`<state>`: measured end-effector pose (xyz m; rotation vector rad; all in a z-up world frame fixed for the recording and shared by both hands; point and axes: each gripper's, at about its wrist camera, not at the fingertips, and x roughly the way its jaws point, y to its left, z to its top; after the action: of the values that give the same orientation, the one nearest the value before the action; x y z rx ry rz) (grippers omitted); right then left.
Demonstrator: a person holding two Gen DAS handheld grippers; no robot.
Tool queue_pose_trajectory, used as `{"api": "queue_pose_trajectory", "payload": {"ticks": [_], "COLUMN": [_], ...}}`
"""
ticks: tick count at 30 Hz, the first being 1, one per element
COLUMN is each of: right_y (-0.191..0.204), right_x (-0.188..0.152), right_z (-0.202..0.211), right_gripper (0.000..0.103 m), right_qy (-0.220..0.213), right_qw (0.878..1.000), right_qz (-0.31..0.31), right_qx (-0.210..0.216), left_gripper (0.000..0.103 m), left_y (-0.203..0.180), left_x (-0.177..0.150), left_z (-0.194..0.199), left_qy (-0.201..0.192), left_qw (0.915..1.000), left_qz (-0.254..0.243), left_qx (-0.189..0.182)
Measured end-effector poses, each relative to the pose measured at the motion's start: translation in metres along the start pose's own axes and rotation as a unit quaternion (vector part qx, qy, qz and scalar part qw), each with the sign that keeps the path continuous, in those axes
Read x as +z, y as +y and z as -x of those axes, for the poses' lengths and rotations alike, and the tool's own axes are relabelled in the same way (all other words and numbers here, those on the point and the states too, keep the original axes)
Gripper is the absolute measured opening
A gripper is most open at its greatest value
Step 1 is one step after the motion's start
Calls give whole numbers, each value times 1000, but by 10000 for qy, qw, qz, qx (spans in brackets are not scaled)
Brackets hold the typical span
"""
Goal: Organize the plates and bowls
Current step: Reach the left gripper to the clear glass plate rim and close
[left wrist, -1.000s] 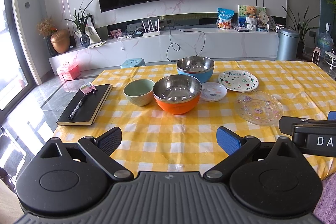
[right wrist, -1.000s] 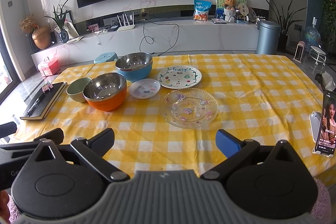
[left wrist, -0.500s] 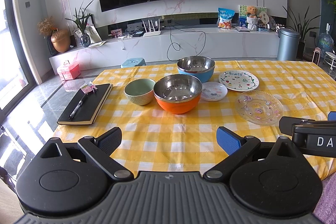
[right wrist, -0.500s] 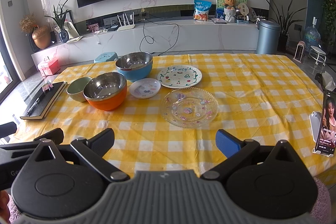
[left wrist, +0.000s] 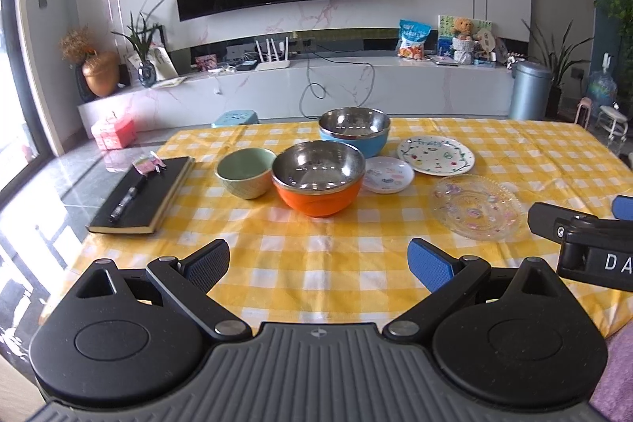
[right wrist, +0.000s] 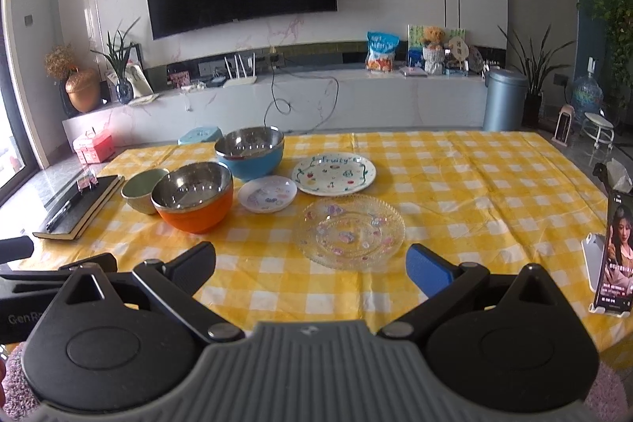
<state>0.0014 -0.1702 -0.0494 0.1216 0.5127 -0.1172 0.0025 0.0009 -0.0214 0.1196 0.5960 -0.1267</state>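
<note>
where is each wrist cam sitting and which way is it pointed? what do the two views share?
Left wrist: low at the table's near edge, facing the TV wall; centred on the orange bowl. Shows the open left gripper and, at right, the right gripper's fingers.
Right wrist: same edge, further right, same heading; centred on the glass plate. Shows the open right gripper and, at left, the left gripper's fingers.
Shared: orange bowl, glass plate, blue bowl, green bowl, notebook.

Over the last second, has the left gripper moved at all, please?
No. The left gripper hangs open at the near edge, and the orange bowl and notebook sit at the same spots in its view as before.
</note>
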Motion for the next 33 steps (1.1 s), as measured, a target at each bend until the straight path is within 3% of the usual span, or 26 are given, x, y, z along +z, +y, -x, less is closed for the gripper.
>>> {"api": "queue_pose_trajectory", "payload": {"ticks": [5, 10, 12, 16, 17, 24, 28, 33], "right_y": [-12, -26, -30, -35, -36, -52, -61, -76], "right_x": [-10, -11, -12, -16, -16, -14, -16, -18], "right_z": [-4, -20, -26, -38, -39, -64, -82, -103], "right_gripper": [101, 101, 100, 100, 100, 100, 100, 100], "right_qy": [-562, -411, -325, -195, -197, 155, 210, 266], "right_qw": [9982, 9990, 9994, 9998, 9997, 9995, 9991, 9982], "right_qz": [162, 60, -7, 59, 91, -161, -239, -515], "right_qx": [-148, -166, -109, -68, -93, -233, -271, -153], "left_gripper": [103, 103, 91, 79, 75, 69, 69, 69], "left_y": [-2, -4, -5, -9, -11, -25, -38, -53], "left_x": [-2, -3, -3, -4, -4, 0, 7, 12], "left_z": [-7, -20, -26, -41, -44, -70, -85, -112], "left_qy": [-24, 59, 51, 233, 268, 261, 235, 498], "left_qw": [9992, 9957, 9949, 9912, 9907, 9945, 9955, 9940], "left_qz": [191, 540, 614, 818, 850, 692, 436, 285], "left_qx": [-360, -750, -803, -1013, -1025, -740, -814, -928]}}
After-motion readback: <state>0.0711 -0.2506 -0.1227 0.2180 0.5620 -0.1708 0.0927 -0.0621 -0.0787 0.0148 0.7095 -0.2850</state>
